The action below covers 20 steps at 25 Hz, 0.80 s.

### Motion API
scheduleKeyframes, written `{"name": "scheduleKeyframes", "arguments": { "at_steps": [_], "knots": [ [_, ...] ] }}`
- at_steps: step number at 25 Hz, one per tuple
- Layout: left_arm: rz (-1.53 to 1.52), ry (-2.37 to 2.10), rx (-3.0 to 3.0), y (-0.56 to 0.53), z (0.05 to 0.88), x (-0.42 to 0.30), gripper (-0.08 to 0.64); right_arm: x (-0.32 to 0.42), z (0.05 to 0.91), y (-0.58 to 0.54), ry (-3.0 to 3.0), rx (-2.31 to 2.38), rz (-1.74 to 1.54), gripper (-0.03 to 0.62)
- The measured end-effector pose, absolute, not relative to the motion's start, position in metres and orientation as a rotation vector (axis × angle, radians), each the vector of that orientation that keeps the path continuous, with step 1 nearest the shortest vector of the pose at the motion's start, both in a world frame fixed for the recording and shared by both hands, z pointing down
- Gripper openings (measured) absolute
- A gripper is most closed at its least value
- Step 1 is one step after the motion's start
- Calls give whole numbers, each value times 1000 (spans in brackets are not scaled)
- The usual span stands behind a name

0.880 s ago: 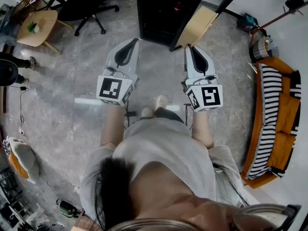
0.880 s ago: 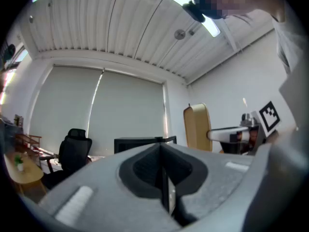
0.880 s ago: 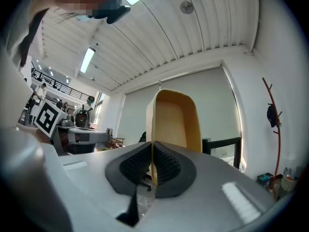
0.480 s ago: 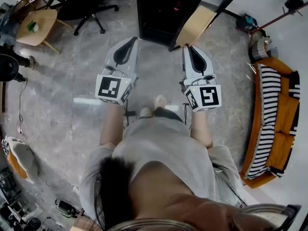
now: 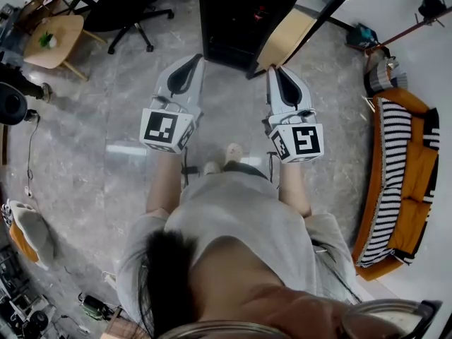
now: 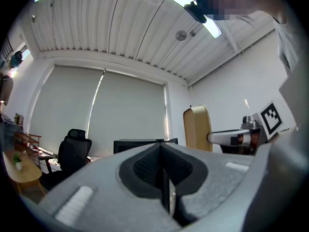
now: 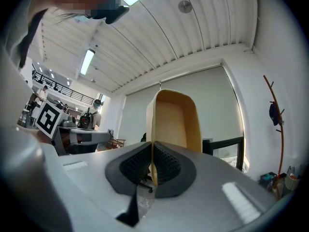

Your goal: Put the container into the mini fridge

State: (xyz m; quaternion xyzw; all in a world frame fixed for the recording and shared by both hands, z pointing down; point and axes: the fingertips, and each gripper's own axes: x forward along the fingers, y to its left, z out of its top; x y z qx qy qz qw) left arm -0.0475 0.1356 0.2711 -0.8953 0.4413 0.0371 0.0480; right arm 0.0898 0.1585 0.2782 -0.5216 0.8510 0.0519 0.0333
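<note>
The black mini fridge (image 5: 240, 16) stands on the floor ahead of me, and its door (image 5: 289, 37) hangs open to the right with the tan inner side showing. I see no container in any view, and neither gripper holds anything. My left gripper (image 5: 192, 59) is shut and points at the floor just left of the fridge front. My right gripper (image 5: 276, 70) is shut too, its tip near the door's lower edge. In the left gripper view the jaws (image 6: 161, 151) meet below the fridge top (image 6: 140, 142). The right gripper view has shut jaws (image 7: 152, 151) in front of the door (image 7: 174, 120).
A black office chair (image 5: 123, 6) and a small wooden table (image 5: 53, 41) stand at the far left. An orange and striped sofa (image 5: 402, 182) lines the right wall, with a coat stand (image 5: 424, 9) and a basket (image 5: 381, 69) beyond it. The person's feet (image 5: 224, 157) stand on grey marble floor.
Both grippers have edged slightly forward toward the fridge, the right one also a little leftward. Both stay shut and empty.
</note>
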Motion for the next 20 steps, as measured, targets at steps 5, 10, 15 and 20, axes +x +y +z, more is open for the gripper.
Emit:
{"name": "scheduleKeyframes", "arguments": {
  "at_steps": [5, 10, 15, 20],
  "knots": [
    [115, 1350, -2724, 119, 271, -36, 2, 97, 280, 140, 2637, -1584, 150, 8],
    [105, 1362, -2716, 97, 270, -20, 2, 109, 281, 116, 2654, -1552, 140, 8],
    [98, 1377, -2693, 76, 271, -1, 2, 128, 284, 90, 2672, -1520, 146, 8],
    [100, 1405, -2669, 58, 272, 15, 2, 141, 288, 70, 2697, -1468, 137, 8]
  ]
}}
